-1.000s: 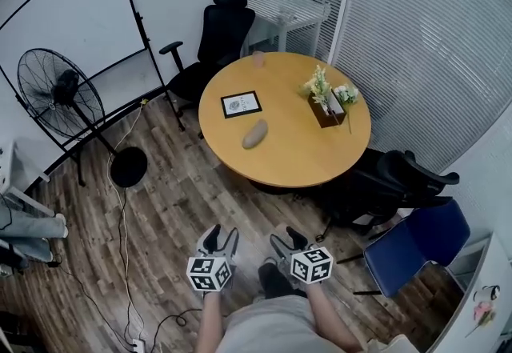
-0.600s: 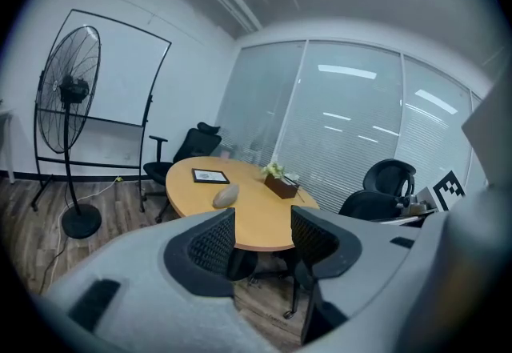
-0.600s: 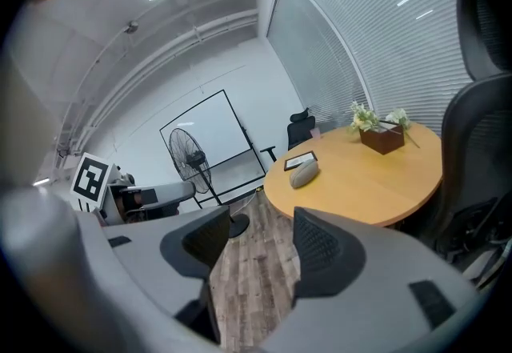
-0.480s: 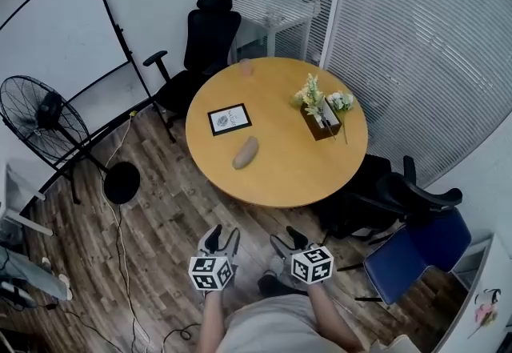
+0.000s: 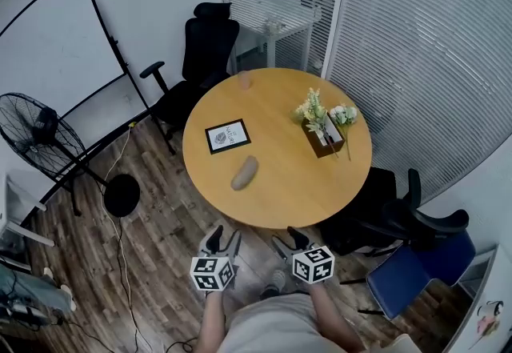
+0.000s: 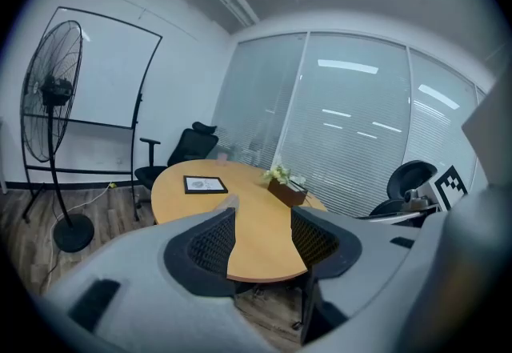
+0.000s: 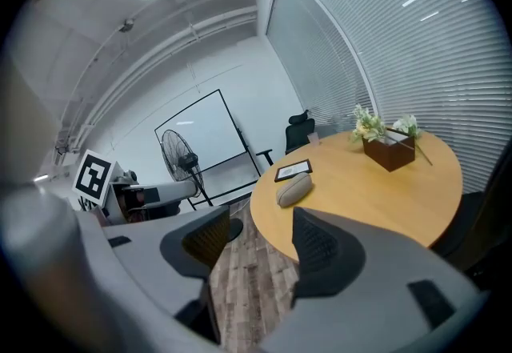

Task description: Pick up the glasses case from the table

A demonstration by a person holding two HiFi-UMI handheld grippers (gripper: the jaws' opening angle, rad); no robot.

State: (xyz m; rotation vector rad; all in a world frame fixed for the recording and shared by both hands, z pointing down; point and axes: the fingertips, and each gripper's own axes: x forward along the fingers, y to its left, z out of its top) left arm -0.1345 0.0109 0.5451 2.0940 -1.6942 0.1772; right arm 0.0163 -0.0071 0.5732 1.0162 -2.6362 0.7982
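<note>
The glasses case [image 5: 244, 172] is a beige oblong pouch lying near the front left of the round wooden table [image 5: 280, 187]. It also shows in the right gripper view [image 7: 294, 189], and its tip peeks out behind a jaw in the left gripper view [image 6: 232, 202]. My left gripper [image 5: 222, 241] and right gripper [image 5: 286, 241] hang side by side over the wooden floor, just short of the table's near edge. Both point towards the table. The left gripper [image 6: 262, 235] and the right gripper [image 7: 252, 243] are open, with nothing between their jaws.
On the table lie a framed picture [image 5: 226, 136], a brown box of flowers [image 5: 324, 134] and a small cup [image 5: 244, 81]. A black office chair [image 5: 200, 47] stands behind the table; another black chair [image 5: 400, 215] and a blue one [image 5: 420, 263] stand at the right. A floor fan [image 5: 40, 131] stands at the left.
The person has walked towards the table, so the table and the case now lie nearer to both grippers. The jaws of both stand as wide as before.
</note>
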